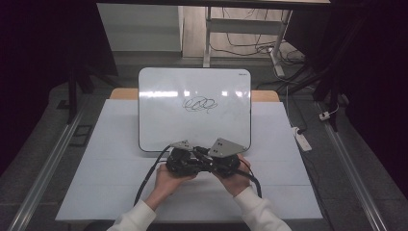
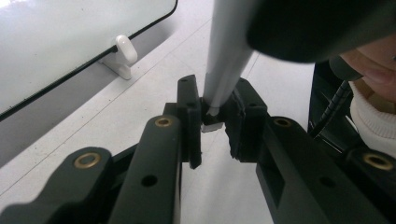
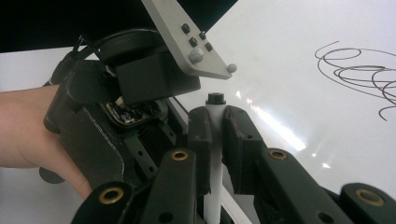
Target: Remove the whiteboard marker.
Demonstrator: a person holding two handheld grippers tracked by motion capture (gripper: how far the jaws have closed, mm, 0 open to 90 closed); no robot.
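Note:
A white marker (image 3: 214, 140) with a black end stands between the pads of my right gripper (image 3: 214, 126), which is shut on its barrel. In the left gripper view the marker (image 2: 224, 51) comes down from above, and my left gripper (image 2: 214, 119) is shut on its lower end. From above, the left gripper (image 1: 195, 161) and the right gripper (image 1: 210, 160) meet tip to tip at the near edge of a whiteboard (image 1: 192, 86). The board carries a black scribble (image 1: 199, 104), also visible in the right gripper view (image 3: 359, 70).
The whiteboard lies on a white table cover (image 1: 110, 159). A white clip (image 2: 123, 56) sticks out from the board's edge. A power strip (image 1: 303, 139) and cables lie on the floor to the right, and metal rails run along both sides of the table.

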